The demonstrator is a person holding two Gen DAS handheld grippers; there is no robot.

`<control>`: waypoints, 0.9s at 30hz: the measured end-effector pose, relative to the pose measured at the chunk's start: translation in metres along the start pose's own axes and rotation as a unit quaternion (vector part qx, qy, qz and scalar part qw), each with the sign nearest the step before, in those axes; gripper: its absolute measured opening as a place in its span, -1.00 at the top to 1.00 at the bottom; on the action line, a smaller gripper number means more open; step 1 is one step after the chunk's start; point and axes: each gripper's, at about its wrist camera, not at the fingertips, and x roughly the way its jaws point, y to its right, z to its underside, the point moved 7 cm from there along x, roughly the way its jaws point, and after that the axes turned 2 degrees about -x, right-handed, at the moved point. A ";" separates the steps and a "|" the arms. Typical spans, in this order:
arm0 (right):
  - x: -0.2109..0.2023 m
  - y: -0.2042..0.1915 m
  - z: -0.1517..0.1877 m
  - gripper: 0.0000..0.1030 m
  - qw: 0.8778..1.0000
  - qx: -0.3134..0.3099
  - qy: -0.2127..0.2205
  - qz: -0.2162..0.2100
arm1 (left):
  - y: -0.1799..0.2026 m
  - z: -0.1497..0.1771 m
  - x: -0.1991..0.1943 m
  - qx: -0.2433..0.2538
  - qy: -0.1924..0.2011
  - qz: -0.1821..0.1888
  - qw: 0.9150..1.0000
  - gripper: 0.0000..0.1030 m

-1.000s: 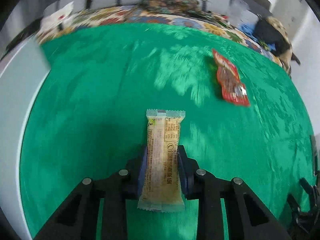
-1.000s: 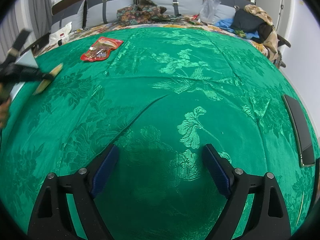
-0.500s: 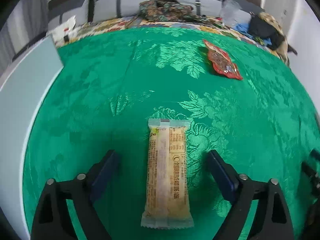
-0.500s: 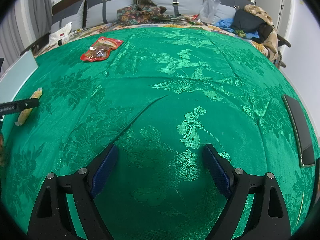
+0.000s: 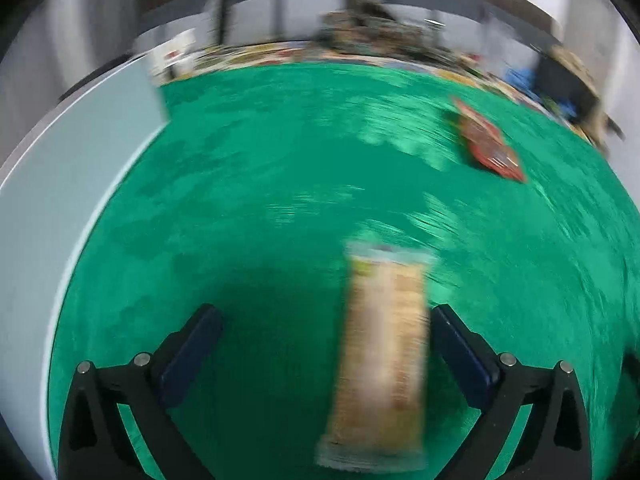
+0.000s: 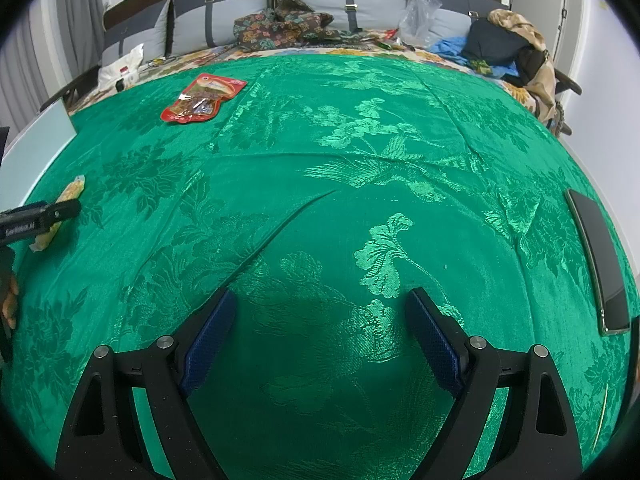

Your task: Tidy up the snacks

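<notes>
— Left claw (image 5: 326, 328)?
— Spread wide, gripping nothing. Blue pads well apart, just above the green cloth (image 5: 280, 184).
— And the snack bar (image 5: 382, 356)?
— Flat on the cloth, lengthwise along the fingers, nearer the right-hand pad (image 5: 460, 350), close beside it; whether touching, cannot tell through the blur. Beige wrapper, clear crimped ends. Print unreadable.
— Same bar from the other camera?
— Yes, far left edge (image 6: 60, 212), lying on the cloth, partly crossed by the dark tip of the left claw (image 6: 44, 216).
— Right claw (image 6: 320, 334)?
— Also wide, gripping nothing. Poised low over the cloth, blue pads (image 6: 434, 344) flanking a woven flower pattern.
— Other snacks?
— One red packet (image 6: 202, 98), flat on the cloth toward the far left, well apart from the bar. Seen also from the left camera, upper right (image 5: 490, 146), smeared by blur.
— Anything along the edges?
— Pale grey panel (image 5: 68, 196) bordering the cloth on the left. Dark flat phone-like slab (image 6: 600, 264) lying near the right border of the cloth.
— Beyond the cloth?
— Flowered sheet (image 6: 400, 54) past the far edge, then grey cushions (image 6: 216, 20) against a dark headboard. Heap of patterned fabric (image 6: 280, 26) in the middle, clear plastic bag (image 6: 418, 16) beside it, dark bag and tan cloth (image 6: 516, 46) piled at the right. White packet (image 6: 122, 70) at the far left corner.
— Sharpness?
— Left camera heavily blurred; right camera crisp.
</notes>
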 end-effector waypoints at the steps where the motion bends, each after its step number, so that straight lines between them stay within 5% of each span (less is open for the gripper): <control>1: 0.000 0.000 0.000 -0.74 1.000 0.000 0.000 0.000 | -0.003 0.000 0.000 -0.005 0.001 -0.004 1.000 -0.99; 13: 0.000 0.000 0.000 -0.74 1.000 0.000 0.000 0.000 | -0.001 0.000 0.002 0.043 -0.001 0.022 0.999 -1.00; 27: 0.000 0.000 0.000 -0.74 1.000 0.000 0.000 0.000 | 0.000 0.000 0.002 0.044 -0.001 0.024 0.999 -1.00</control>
